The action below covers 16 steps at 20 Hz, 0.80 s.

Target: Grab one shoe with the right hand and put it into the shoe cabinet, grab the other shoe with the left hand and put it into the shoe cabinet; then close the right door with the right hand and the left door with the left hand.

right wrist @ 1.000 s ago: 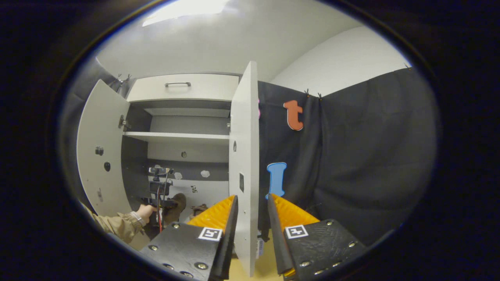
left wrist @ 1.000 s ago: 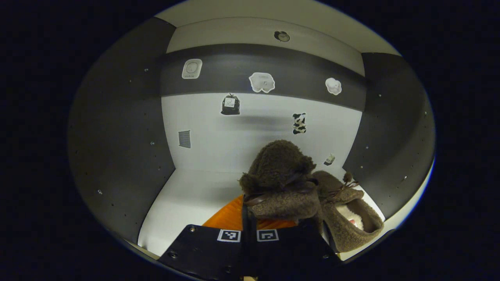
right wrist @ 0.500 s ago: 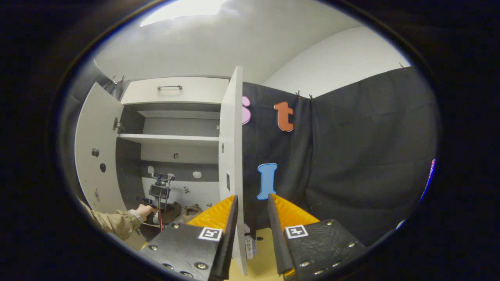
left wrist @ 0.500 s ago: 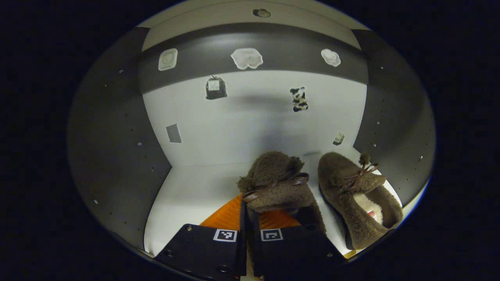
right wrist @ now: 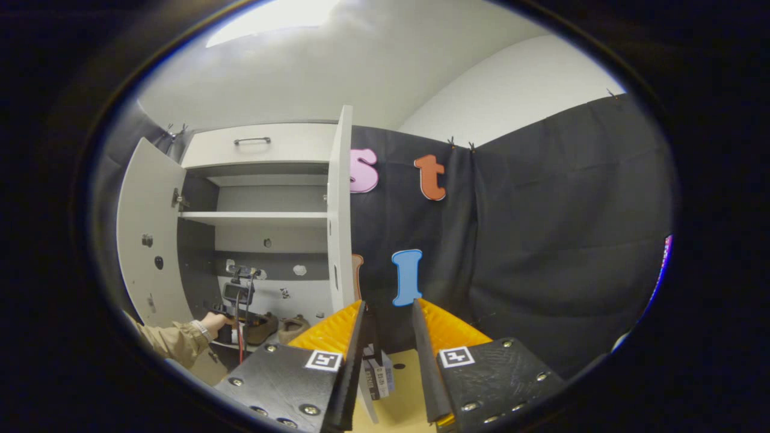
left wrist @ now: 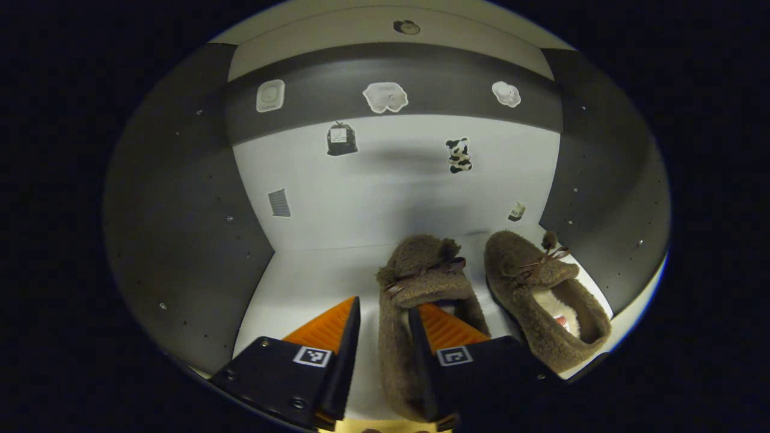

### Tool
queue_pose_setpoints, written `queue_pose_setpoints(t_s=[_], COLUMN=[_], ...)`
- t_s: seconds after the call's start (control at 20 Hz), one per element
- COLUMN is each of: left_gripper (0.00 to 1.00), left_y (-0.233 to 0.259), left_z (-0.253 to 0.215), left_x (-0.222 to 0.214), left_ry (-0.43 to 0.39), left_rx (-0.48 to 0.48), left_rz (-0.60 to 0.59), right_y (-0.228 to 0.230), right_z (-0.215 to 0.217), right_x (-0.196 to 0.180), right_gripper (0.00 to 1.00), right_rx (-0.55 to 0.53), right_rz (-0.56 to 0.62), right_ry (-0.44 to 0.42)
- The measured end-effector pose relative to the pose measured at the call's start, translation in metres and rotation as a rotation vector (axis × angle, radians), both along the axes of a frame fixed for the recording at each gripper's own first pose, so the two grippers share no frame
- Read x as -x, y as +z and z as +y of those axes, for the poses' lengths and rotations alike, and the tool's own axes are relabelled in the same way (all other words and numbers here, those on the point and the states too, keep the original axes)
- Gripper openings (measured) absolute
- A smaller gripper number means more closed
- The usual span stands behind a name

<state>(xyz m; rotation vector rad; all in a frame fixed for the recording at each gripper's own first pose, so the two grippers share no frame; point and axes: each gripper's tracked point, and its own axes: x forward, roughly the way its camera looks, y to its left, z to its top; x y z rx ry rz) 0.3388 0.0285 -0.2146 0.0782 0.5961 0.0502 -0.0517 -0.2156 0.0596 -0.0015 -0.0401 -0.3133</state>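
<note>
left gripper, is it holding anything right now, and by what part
Nothing is held. The left gripper is open, its fingers straddling the side wall of the fuzzy brown slipper without pressing it.

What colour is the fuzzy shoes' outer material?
Brown, seen best on the fuzzy shoes in the left gripper view.

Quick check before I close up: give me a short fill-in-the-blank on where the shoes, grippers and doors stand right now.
1. Both brown shoes lie inside the ____.
2. The left gripper has its fingers ____, with one side of the near shoe between them.
3. In the right gripper view, both cabinet doors stand ____.
4. The right gripper holds ____.

Missing words: cabinet; open; open; nothing
</note>
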Motion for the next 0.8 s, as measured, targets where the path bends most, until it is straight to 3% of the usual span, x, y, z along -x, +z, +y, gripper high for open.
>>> queue_pose_setpoints(t_s=[0.05, 0.1, 0.15, 0.8], left_gripper=[0.62, 0.66, 0.7, 0.7], left_y=[0.006, 0.014, 0.024, 0.171], left_z=[0.0, -0.001, 0.0, -0.031], left_x=[0.006, 0.014, 0.022, 0.21], left_ry=[-0.004, -0.005, -0.009, -0.107], left_rx=[0.01, 0.015, 0.016, 0.032], left_rz=[-0.011, -0.024, -0.044, -0.372], right_y=[0.0, -0.001, -0.002, -0.022], right_z=[0.0, 0.0, 0.001, -0.005], right_x=[0.0, 0.0, -0.001, -0.043], right_gripper=[0.39, 0.45, 0.44, 0.45], right_rx=[-0.003, -0.007, -0.011, -0.02], right_rz=[0.002, 0.005, 0.006, 0.064], right_ry=[0.01, 0.023, 0.037, 0.252])
